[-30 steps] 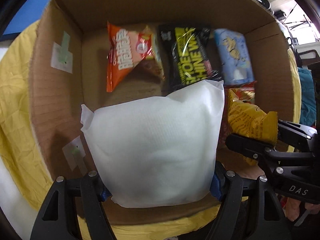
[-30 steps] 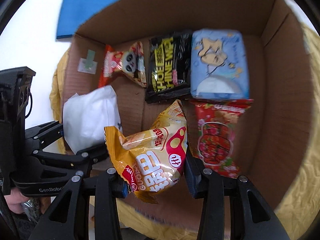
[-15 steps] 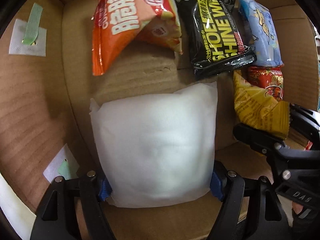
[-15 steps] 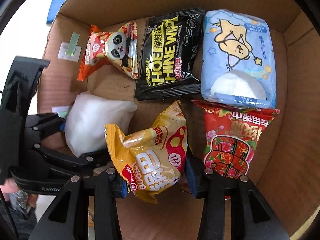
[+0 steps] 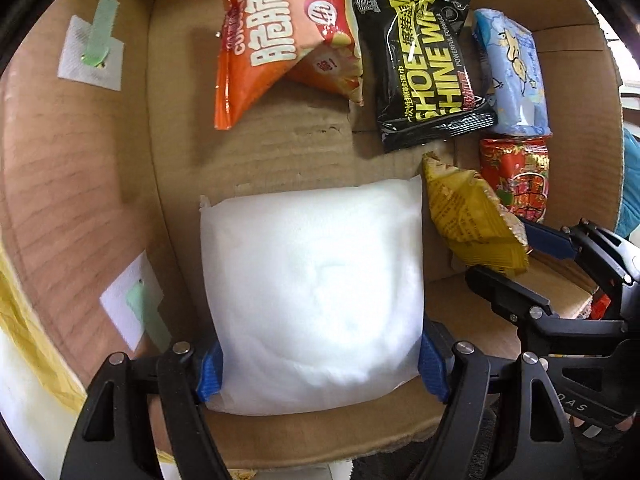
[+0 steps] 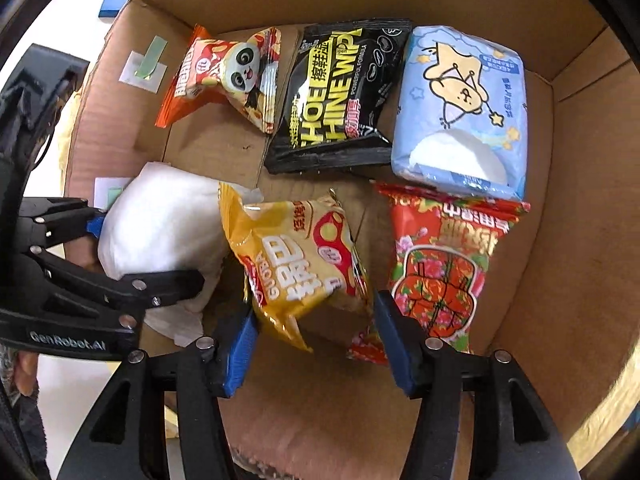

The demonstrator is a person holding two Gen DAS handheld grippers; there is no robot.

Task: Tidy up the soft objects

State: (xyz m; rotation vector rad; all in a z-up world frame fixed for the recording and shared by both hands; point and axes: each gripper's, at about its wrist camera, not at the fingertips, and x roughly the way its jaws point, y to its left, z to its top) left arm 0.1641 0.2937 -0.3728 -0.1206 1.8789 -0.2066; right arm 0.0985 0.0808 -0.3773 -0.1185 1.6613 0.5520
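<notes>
The left claw (image 5: 320,364) is clamped on the near end of a plump white pack (image 5: 316,292), its blue pads pressed into both sides. The pack looks to be low over or resting on the floor of the cardboard box (image 5: 80,184), close to the left wall; I cannot tell whether it fully touches. Just beside it, the right claw (image 6: 316,344) grips the lower end of a yellow snack bag (image 6: 296,256), which is crumpled where the pads pinch it.

Beyond them, along the far wall, lie an orange snack bag (image 6: 224,76), a black shoe-wipe pack (image 6: 336,92) and a blue tissue pack (image 6: 460,108), side by side. A red packet (image 6: 444,264) sits in front of the tissue pack, touching the yellow bag's right edge. The box rests on a yellow cloth (image 5: 24,320).

The two claws work very near each other, and I judge a bump between them likely if either one opens wide. The yellow bag is puffy and tilted, so on release it could flop onto the red packet or the white pack. Pulling back before the pads are clear could drag a soft pack out of its place.
</notes>
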